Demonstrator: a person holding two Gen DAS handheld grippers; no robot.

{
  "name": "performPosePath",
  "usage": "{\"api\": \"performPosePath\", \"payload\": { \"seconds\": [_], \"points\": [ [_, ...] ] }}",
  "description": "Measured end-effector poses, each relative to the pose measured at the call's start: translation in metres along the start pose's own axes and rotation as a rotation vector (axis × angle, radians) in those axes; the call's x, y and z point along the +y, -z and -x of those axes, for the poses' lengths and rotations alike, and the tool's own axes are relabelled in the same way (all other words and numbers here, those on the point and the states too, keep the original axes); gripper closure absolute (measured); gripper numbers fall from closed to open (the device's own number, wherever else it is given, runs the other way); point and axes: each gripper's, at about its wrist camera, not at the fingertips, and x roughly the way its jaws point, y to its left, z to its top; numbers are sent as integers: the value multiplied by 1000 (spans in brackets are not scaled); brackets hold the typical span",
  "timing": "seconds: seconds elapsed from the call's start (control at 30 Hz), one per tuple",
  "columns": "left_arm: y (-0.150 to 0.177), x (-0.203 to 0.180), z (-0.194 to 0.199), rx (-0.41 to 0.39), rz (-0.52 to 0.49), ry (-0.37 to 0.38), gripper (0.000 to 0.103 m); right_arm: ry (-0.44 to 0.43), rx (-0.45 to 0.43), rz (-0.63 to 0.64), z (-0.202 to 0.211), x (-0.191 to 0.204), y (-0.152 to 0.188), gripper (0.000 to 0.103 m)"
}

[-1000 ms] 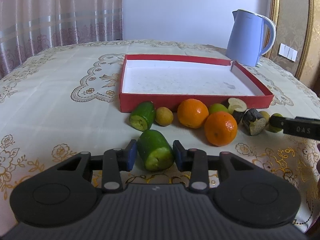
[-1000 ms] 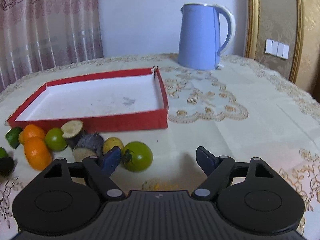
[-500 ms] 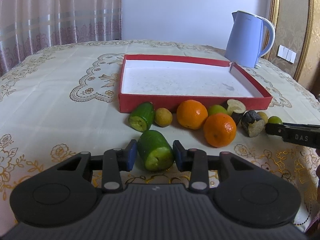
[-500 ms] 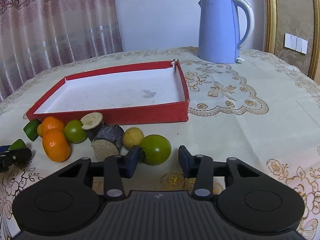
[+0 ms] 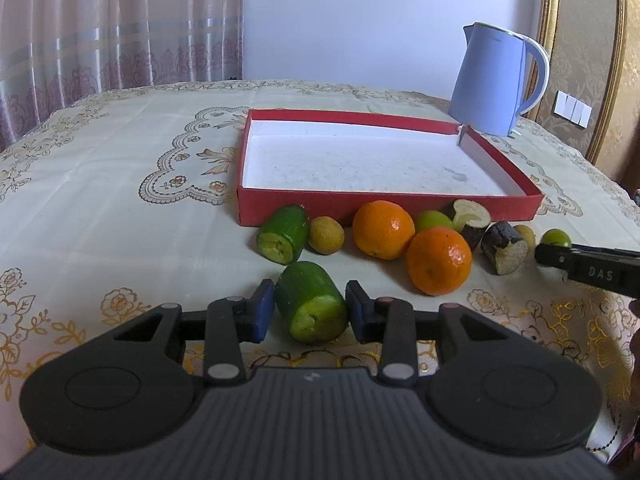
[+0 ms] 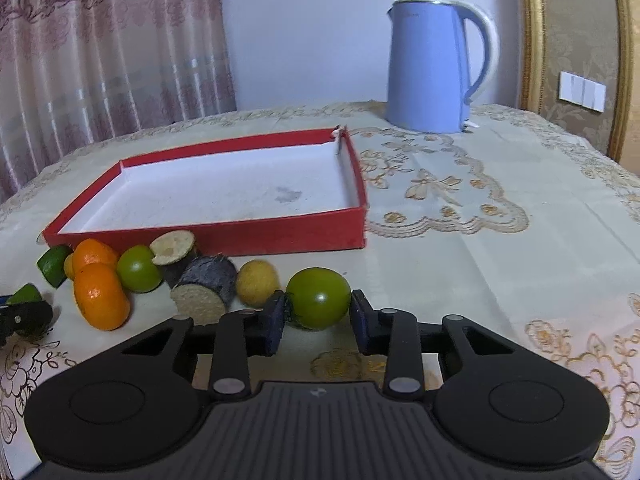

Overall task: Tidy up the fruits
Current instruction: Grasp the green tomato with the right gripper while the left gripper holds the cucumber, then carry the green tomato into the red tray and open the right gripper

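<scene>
Two tools: left tool clenched on cut green cucumber piece; right tool closing around round green tomato.

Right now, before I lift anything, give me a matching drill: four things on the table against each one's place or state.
1. nearest cut green piece
2. large round green fruit
3. red tray
4. blue kettle

A. beyond the tray's far right corner
B. between the pads of the left tool
C. holds no fruit
D. between the pads of the right tool

Pairs: 1-B, 2-D, 3-C, 4-A.
The right tool's jaws are closing with that fruit between them.
</scene>
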Motion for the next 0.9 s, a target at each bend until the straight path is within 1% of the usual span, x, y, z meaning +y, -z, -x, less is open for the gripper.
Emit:
{"api": "performPosePath", "payload": {
  "seconds": [0.2, 0.37, 0.53, 0.67, 0.77, 0.9],
  "points": [
    [-2, -1, 3, -15, -7, 7, 68, 32, -35, 3, 9, -8, -6, 70],
    [-2, 0, 3, -14, -8, 7, 68, 43, -79, 37, 7, -5, -27, 70],
    [-3, 2, 3, -14, -3, 13, 68, 43, -107, 89, -3, 5, -48, 70],
    [-3, 3, 3, -14, -6, 15, 68, 26, -77, 108, -23, 12, -61, 70],
    [-4, 4, 2, -11, -2, 21, 68, 30, -58, 127, -39, 18, -68, 70],
    [-4, 4, 1, -10, -4, 24, 68, 34, -9, 127, -67, 22, -74, 70]
  ]
}}
